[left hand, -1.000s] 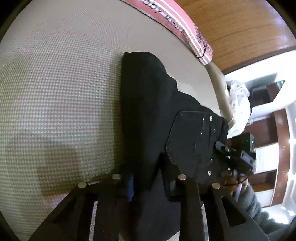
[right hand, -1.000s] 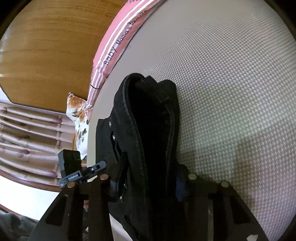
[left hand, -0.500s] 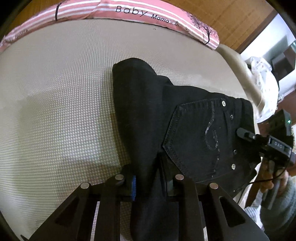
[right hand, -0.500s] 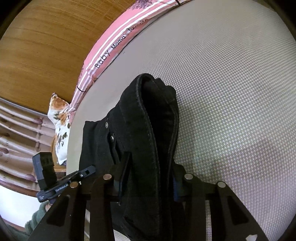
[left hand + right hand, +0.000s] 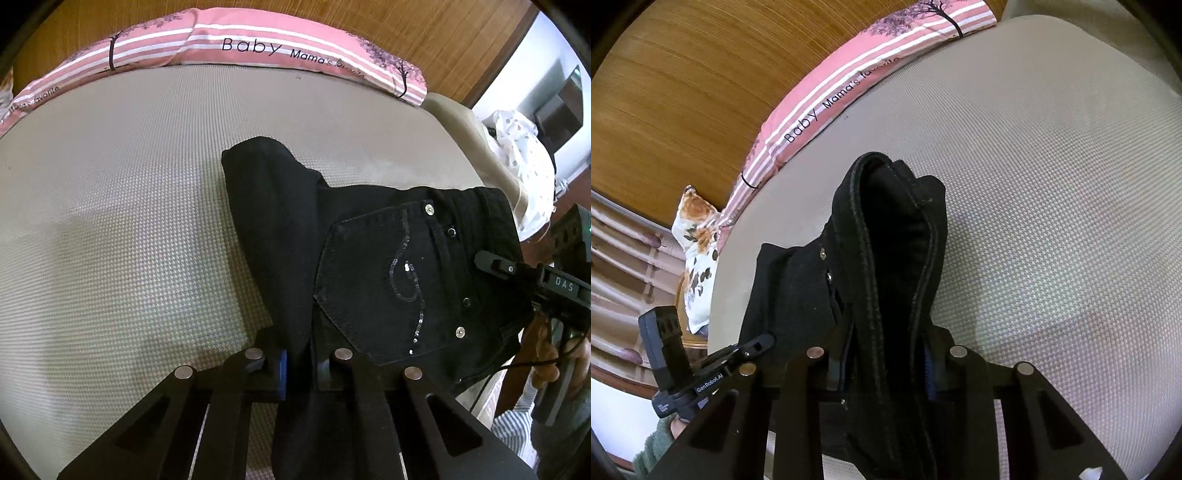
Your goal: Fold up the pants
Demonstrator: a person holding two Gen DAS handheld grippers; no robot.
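Beige textured bed (image 5: 110,229) fills view ahead of both hand-held grippers. Pink striped pillow (image 5: 258,48) printed "Baby" lies along far edge, against wooden headboard (image 5: 683,92). Black pants (image 5: 369,266), partly folded, held up over bed, far end resting on it; sequined back pocket (image 5: 399,284) faces left camera. Left hand-held gripper (image 5: 299,363) clamped on pants fabric at near edge. Right hand-held gripper (image 5: 886,363) clamped on bunched waistband. Floral cushion (image 5: 696,258) left of right gripper, beyond bed edge.
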